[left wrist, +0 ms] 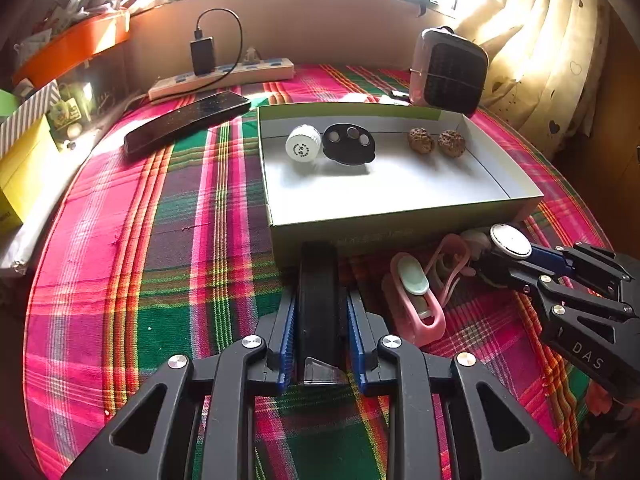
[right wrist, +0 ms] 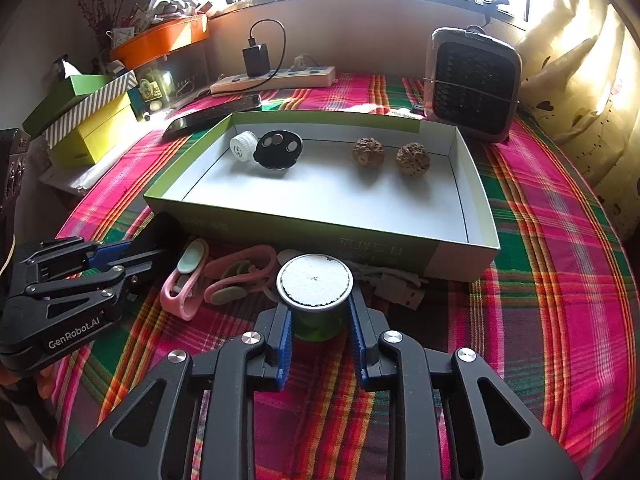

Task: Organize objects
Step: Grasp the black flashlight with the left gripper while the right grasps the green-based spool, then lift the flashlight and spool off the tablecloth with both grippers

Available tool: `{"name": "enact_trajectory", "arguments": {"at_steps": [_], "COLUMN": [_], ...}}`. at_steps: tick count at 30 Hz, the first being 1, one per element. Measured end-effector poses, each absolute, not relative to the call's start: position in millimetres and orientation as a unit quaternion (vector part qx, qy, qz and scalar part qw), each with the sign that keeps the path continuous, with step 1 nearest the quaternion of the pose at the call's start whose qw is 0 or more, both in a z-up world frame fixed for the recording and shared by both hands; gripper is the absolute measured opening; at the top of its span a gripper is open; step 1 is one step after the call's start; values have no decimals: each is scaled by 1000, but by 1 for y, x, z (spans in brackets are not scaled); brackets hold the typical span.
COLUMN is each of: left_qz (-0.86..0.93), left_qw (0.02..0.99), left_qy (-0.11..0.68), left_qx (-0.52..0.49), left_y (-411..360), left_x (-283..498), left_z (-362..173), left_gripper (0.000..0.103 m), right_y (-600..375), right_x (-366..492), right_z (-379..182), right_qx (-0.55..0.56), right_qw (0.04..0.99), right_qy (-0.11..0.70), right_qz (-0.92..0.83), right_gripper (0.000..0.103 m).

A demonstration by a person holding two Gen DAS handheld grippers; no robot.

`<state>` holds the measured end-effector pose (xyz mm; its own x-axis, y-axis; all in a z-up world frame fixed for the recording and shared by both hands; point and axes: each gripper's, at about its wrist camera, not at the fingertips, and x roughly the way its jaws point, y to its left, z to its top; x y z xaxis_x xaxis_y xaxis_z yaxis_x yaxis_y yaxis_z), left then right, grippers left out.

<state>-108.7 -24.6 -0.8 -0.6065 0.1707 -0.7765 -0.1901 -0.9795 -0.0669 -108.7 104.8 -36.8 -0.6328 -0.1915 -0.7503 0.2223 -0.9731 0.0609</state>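
Observation:
A shallow green-rimmed box lies on the plaid cloth. It holds a white cap, a black disc and two walnuts. My left gripper is shut on a flat black bar just before the box's near wall; it shows at the left in the right wrist view. My right gripper is shut on a small green can with a white lid. Pink clips lie between the grippers.
A white USB cable lies by the box's near wall. A black phone, a power strip with charger and a small fan heater stand behind the box. Yellow and striped boxes are stacked at the left.

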Motion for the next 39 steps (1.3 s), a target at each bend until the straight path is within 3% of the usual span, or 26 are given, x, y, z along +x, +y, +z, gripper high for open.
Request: {"name": "enact_trajectory", "arguments": {"at_steps": [2,39], "left_qz": [896,896], "left_qw": [101,102], "left_qy": [10,-13], "left_qx": [-433,-433], "left_y": [-25,-34], "left_x": [-109,-89], "left_z": [-1,2], "left_gripper": [21,21], "right_y": [104,109], "right_x": [-108,-84], "right_z": [-36,-29], "right_qx": [412,393], "right_qw": [115,132], "right_qy": [21,-6], "right_qz": [-904,-910], "right_gripper": [18,18]}}
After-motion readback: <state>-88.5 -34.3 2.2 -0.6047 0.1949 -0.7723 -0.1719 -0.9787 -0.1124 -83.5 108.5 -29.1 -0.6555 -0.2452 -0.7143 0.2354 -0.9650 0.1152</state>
